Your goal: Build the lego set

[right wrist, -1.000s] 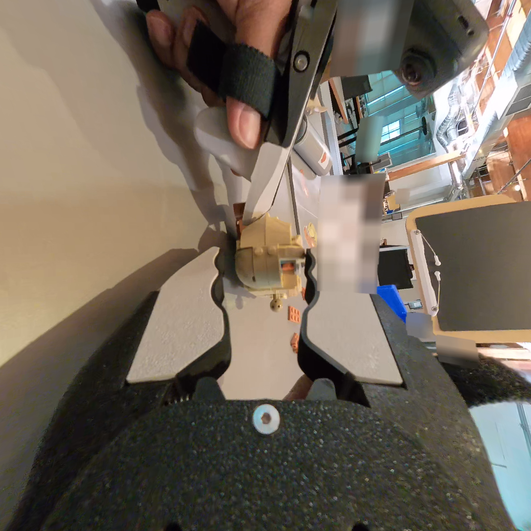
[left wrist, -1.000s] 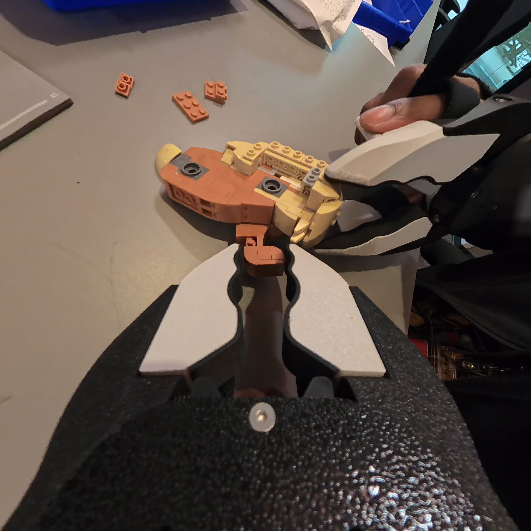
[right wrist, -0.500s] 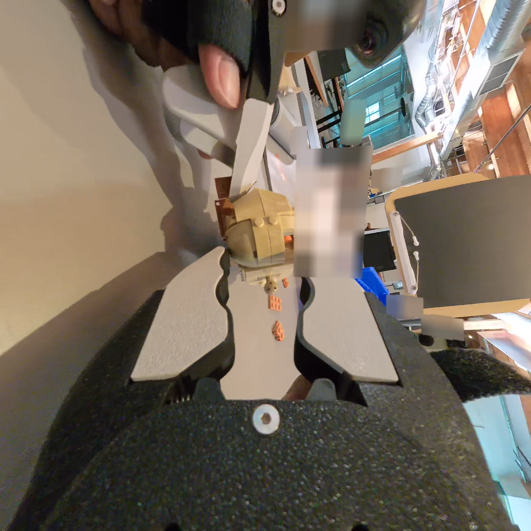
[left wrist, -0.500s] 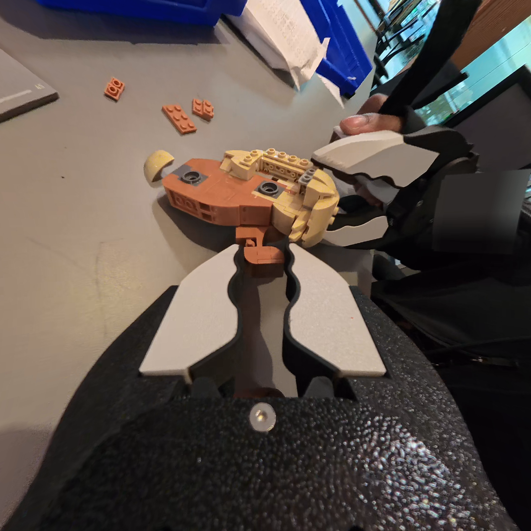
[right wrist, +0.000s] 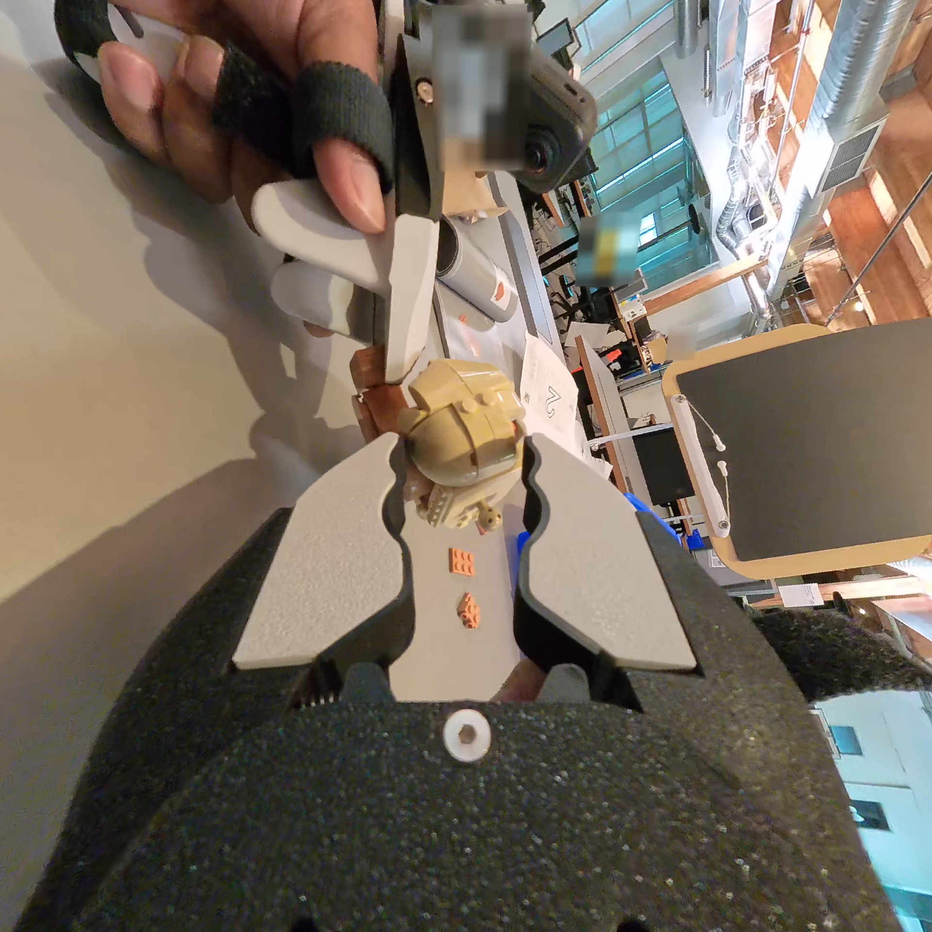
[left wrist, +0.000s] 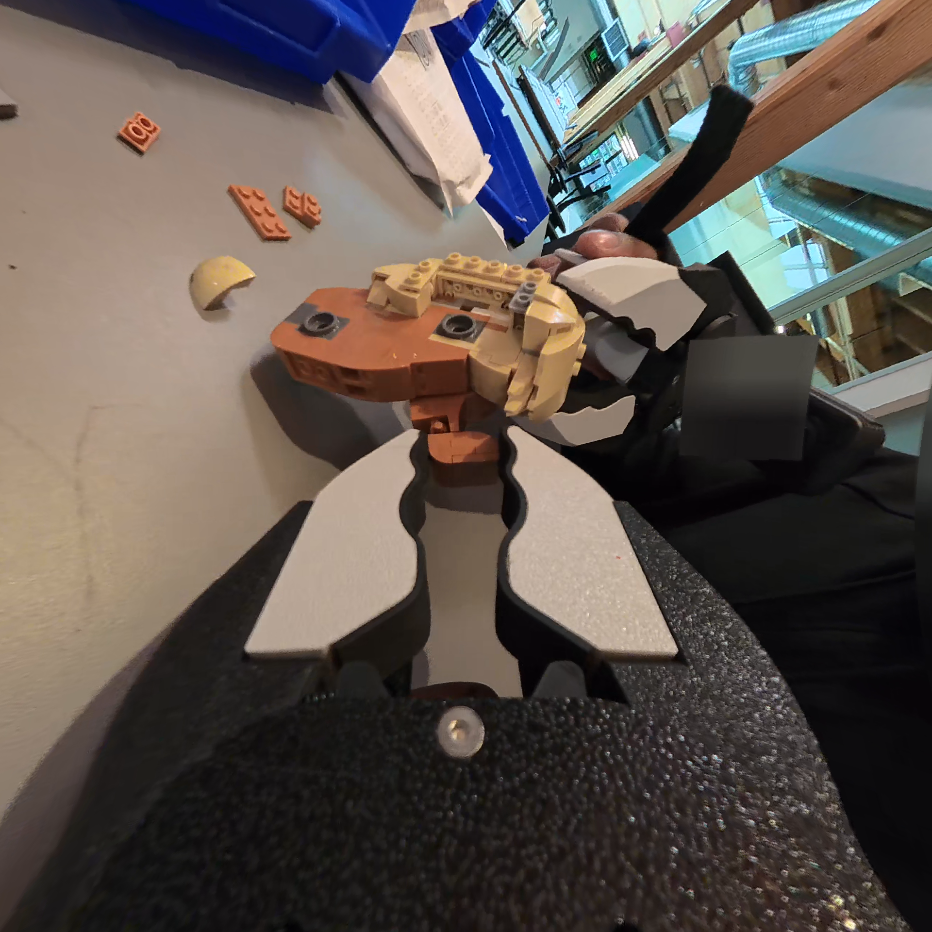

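- The lego model, brown body with a tan rounded end, is held off the grey surface, tilted, between both claws.
- The left claw is closed on the small brown block that hangs from the underside of the model; its jaws press both flanks of that block.
- The right claw stands partly open around the tan end of the model; one jaw touches the tan dome, while the other seems just clear of it, so I judge it a loose cradle, not a firm grip.
- To do this step well, keep the left grip steady on the brown block and let the right claw close squarely on the tan end before any turning, since that narrow block is a weak handle and could snap off.
- A loose tan dome piece lies on the surface just beyond the brown end of the model; three brown plates lie farther beyond it.
- Blue bins and a paper sheet stand well behind the model; the surface edge runs near its tan end, so open room is toward the brown end.
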Available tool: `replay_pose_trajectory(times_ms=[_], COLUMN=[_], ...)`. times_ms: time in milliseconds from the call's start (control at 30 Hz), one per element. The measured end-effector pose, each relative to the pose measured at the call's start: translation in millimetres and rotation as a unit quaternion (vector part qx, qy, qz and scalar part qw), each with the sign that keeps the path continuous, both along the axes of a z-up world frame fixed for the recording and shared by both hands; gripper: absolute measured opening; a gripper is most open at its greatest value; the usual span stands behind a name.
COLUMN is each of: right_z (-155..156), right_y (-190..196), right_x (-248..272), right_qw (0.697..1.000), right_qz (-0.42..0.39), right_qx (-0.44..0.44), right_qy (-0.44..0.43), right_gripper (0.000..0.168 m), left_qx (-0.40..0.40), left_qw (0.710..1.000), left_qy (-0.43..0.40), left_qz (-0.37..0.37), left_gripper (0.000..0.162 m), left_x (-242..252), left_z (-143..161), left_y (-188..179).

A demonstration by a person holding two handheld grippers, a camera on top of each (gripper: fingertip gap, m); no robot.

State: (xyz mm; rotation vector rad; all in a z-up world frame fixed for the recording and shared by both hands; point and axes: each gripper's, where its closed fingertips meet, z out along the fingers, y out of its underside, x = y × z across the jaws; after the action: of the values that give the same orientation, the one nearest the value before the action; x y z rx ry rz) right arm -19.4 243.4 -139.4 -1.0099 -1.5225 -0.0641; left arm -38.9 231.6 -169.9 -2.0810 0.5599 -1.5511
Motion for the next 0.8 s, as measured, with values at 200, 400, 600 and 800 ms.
replay_pose_trajectory(times_ms=[200,400,600,800], right_z=[-2,-10,-15,-18], right_y=[1,-1,-4,-10], right_x=[0,2,3,3], right_qw=[1.0,1.0,0.999,0.998], right_qz=[-0.002,0.01,0.028,0.044], right_qx=[-0.007,-0.018,-0.021,-0.012], right_qy=[-0.001,-0.012,-0.025,-0.034], right_gripper=[0.044,0.052,0.057,0.048], left_qx=[-0.008,0.006,0.031,0.041], left_qw=[1.0,1.0,0.998,0.997], left_qy=[-0.003,0.018,0.052,0.066], left_qz=[0.004,0.003,-0.006,-0.007], left_gripper=[0.026,0.026,0.026,0.026], left_x=[0,1,3,4], left_z=[-1,-5,-10,-10], left_y=[1,1,0,1])
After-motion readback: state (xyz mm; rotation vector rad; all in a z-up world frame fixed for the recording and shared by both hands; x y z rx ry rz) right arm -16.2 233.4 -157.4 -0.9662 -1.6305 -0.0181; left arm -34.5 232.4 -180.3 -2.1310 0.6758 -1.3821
